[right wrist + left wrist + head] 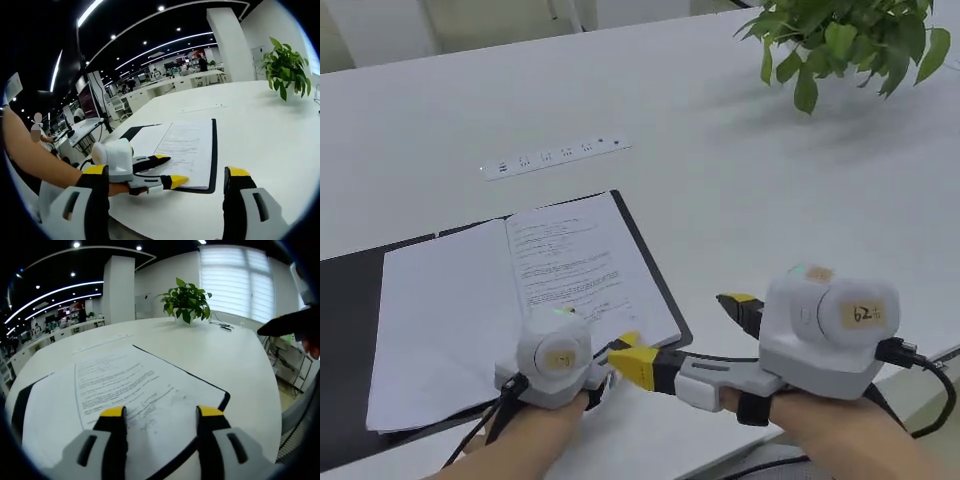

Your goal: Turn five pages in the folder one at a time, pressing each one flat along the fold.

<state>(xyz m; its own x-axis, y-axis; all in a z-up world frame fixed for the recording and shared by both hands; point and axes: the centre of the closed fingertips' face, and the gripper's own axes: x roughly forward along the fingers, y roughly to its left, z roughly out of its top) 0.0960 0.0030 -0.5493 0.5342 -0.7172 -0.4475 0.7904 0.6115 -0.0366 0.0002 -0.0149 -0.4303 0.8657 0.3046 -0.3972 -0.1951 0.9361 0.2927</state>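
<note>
An open folder [450, 300] with black covers lies on a white table [740, 180], in the lower left of the head view. Its left page is blank and its right page [570, 255] carries printed text. The left gripper [161, 415] sits at the lower right corner of the printed page. In the left gripper view its two yellow-tipped jaws stand apart with nothing between them, hanging over the page's near edge; whether they touch the paper cannot be told. The right gripper [166, 172] is at the lower right of the head view, over bare table just off the folder's right edge. Its jaws are spread wide and hold nothing, and in the right gripper view they frame the left gripper and the folder beyond it. A white power strip [555, 155] lies above the folder, and a leafy green plant [840, 40] fills the upper right corner.
</note>
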